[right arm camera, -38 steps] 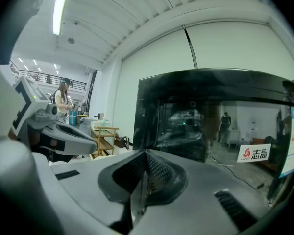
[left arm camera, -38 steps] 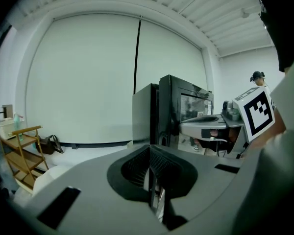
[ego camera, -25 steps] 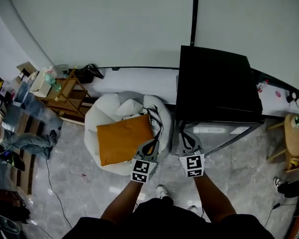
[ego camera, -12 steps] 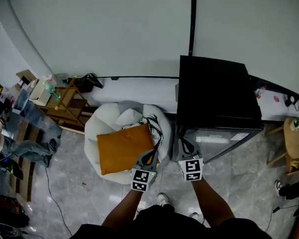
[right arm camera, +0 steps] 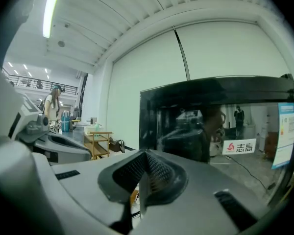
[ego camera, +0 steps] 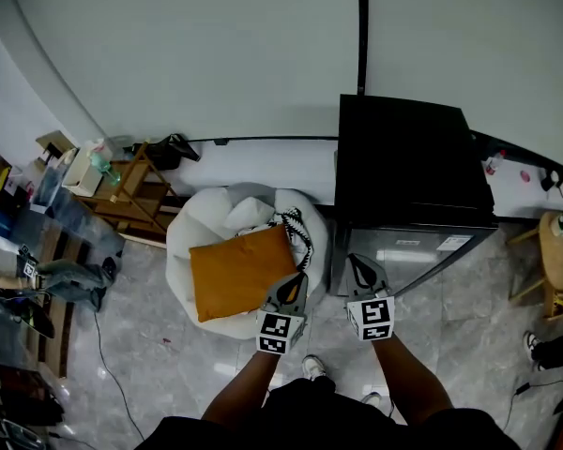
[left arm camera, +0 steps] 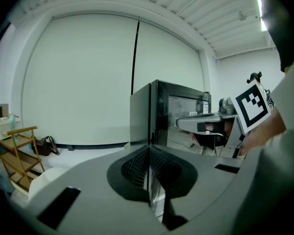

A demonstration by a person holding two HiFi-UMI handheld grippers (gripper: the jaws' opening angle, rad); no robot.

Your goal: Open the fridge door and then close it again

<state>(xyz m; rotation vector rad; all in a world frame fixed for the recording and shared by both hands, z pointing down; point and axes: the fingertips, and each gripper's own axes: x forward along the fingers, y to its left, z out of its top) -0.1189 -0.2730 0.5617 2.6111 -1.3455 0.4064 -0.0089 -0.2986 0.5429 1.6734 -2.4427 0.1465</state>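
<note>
Head view showed my two forearms stretched forward side by side. My left claw (ego camera: 291, 286) and right claw (ego camera: 361, 268) pointed nearly level, both closed and empty. The black fridge (ego camera: 403, 167) stood just far of the right claw, its door (right arm camera: 220, 126) facing me.

On fridge door (right arm camera: 186, 126): white sticker (right arm camera: 241, 147), red logo, characters "志高"; blue label (right arm camera: 284, 133) at right, print illegible.
</note>
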